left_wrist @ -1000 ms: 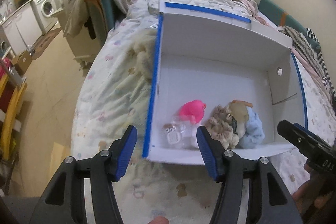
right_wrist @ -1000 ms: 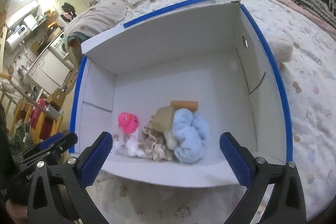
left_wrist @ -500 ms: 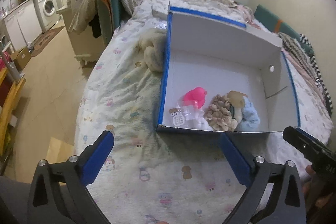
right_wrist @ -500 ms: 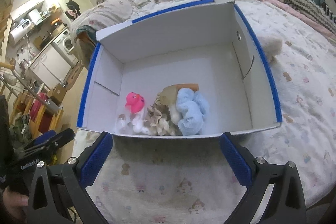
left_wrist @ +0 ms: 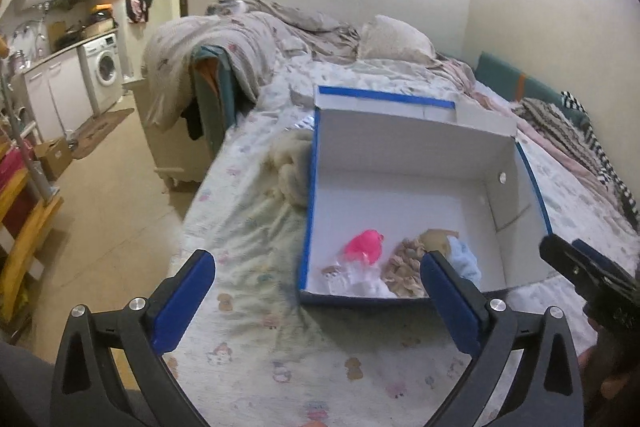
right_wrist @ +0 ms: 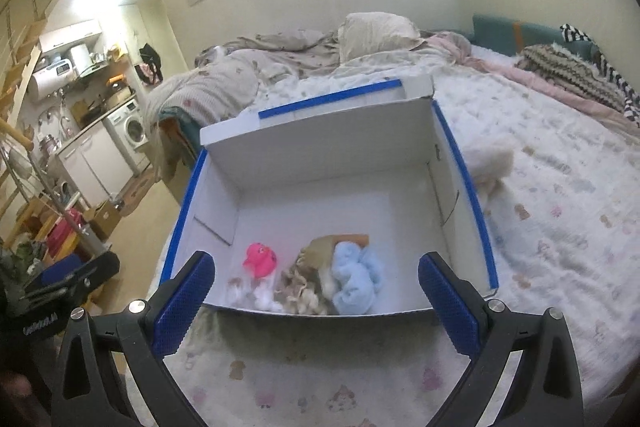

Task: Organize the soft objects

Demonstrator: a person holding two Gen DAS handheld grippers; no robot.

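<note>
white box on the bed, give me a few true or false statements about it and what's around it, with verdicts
1. The white box holds a pink toy. True.
2. The light blue plush lies outside the box. False: it is inside, by the near wall.
3. The left tool grips the pink toy. False: it is open, holding nothing.
4. The right tool is open and empty. True.
5. The box stands on the floor. False: it rests on the bed.

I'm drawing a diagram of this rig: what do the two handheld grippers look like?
Both match: the left gripper and right gripper each have black plastic arms shaped like open triangles, silver round bolt heads, and blue finger pads with a fine dotted texture. The left one's black body carries white lettering, too blurred to read. No cables show.
</note>
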